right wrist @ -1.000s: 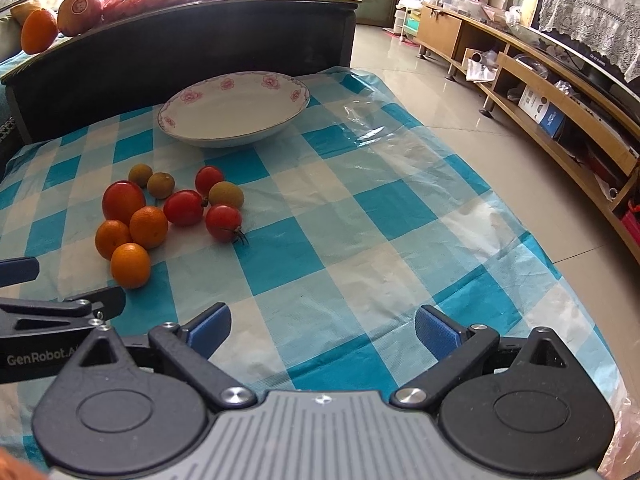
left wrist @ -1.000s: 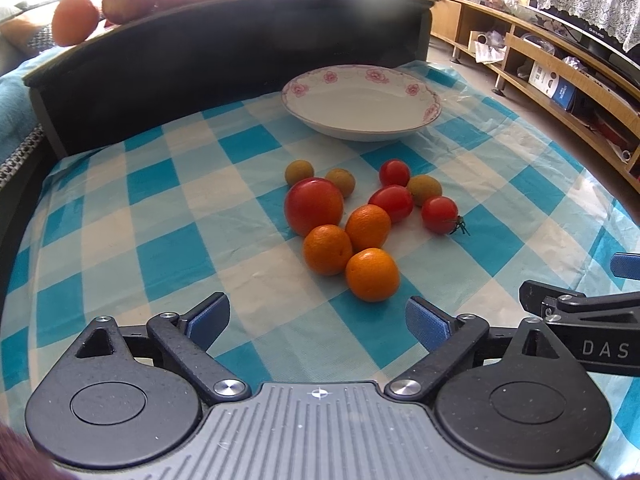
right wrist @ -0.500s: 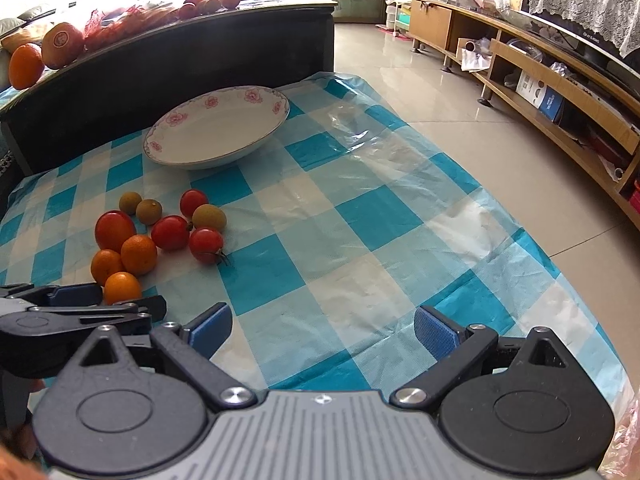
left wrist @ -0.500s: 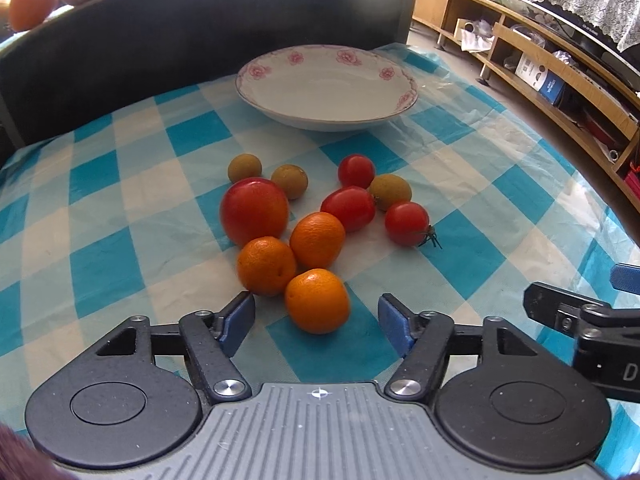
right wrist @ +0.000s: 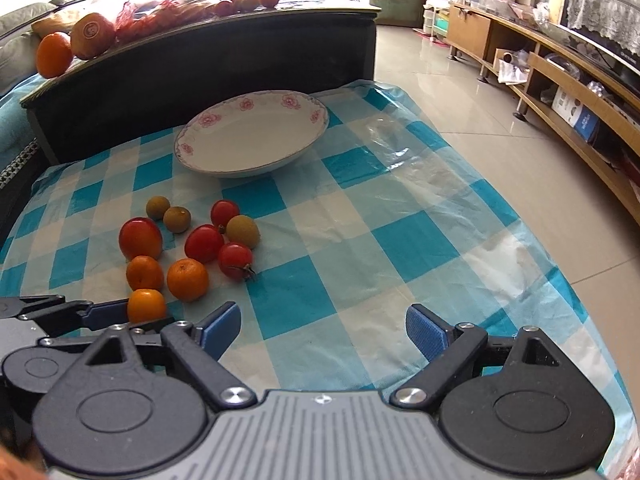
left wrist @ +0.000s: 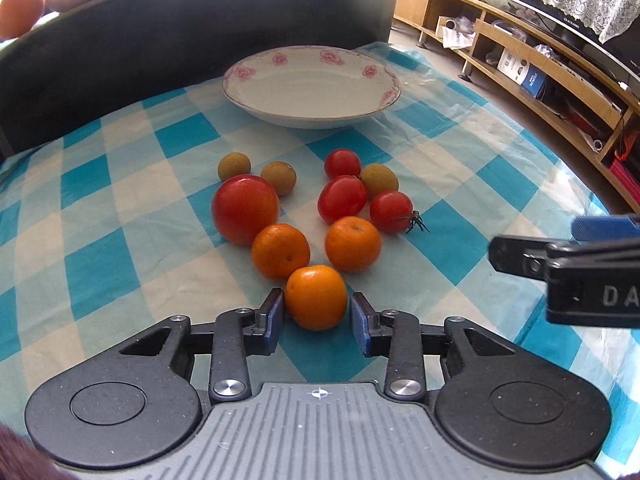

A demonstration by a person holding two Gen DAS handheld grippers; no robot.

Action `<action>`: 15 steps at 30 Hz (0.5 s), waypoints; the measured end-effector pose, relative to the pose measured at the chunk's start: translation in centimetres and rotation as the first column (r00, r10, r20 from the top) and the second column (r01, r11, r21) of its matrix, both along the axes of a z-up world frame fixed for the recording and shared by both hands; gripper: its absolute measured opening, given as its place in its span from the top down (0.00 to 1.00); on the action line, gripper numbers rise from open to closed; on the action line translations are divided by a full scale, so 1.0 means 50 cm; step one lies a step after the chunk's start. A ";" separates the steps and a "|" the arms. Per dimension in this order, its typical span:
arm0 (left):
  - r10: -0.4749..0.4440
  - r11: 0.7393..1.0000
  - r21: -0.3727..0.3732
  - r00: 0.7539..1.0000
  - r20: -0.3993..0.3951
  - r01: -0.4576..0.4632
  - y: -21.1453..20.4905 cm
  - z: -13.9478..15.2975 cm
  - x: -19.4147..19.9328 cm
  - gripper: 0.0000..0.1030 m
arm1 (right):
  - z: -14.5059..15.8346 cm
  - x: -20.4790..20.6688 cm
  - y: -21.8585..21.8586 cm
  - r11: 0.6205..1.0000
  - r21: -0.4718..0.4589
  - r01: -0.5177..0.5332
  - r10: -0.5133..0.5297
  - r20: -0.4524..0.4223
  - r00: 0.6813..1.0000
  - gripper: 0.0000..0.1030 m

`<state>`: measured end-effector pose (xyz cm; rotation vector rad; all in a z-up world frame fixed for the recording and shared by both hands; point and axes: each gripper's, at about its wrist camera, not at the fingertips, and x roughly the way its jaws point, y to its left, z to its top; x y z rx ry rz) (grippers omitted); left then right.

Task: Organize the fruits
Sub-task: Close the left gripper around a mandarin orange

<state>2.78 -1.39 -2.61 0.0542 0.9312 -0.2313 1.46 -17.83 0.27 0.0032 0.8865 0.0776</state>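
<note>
While the left tool [left wrist: 318, 316] brackets the nearest orange [left wrist: 316, 297] on the checked bench [left wrist: 100, 240], its pads sit close on either side, contact uncertain. Behind lie the other fruits and an empty plate [left wrist: 312, 84]. From the right wrist, the right tool [right wrist: 323, 330] stands wide apart, holding nothing.

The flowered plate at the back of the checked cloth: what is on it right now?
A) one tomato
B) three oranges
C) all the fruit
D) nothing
D: the plate shows only its bare white inside, while the oranges, tomatoes and small brownish fruits all lie on the cloth in front of it.
</note>
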 end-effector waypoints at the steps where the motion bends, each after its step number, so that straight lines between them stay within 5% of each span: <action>1: 0.001 1.000 -0.003 1.000 0.001 -0.001 0.001 0.000 0.001 0.58 | 0.000 0.006 0.004 1.000 -0.009 -0.015 0.015 0.001 1.000 0.17; 5: -0.011 1.000 -0.001 1.000 0.013 0.011 -0.001 -0.002 0.005 0.59 | -0.005 0.036 0.004 0.999 0.019 -0.050 0.050 -0.020 0.999 0.33; 15: -0.066 0.997 0.047 0.997 0.042 0.064 -0.011 -0.006 -0.003 0.56 | -0.024 0.104 0.041 0.983 0.027 -0.179 0.180 -0.022 0.984 0.34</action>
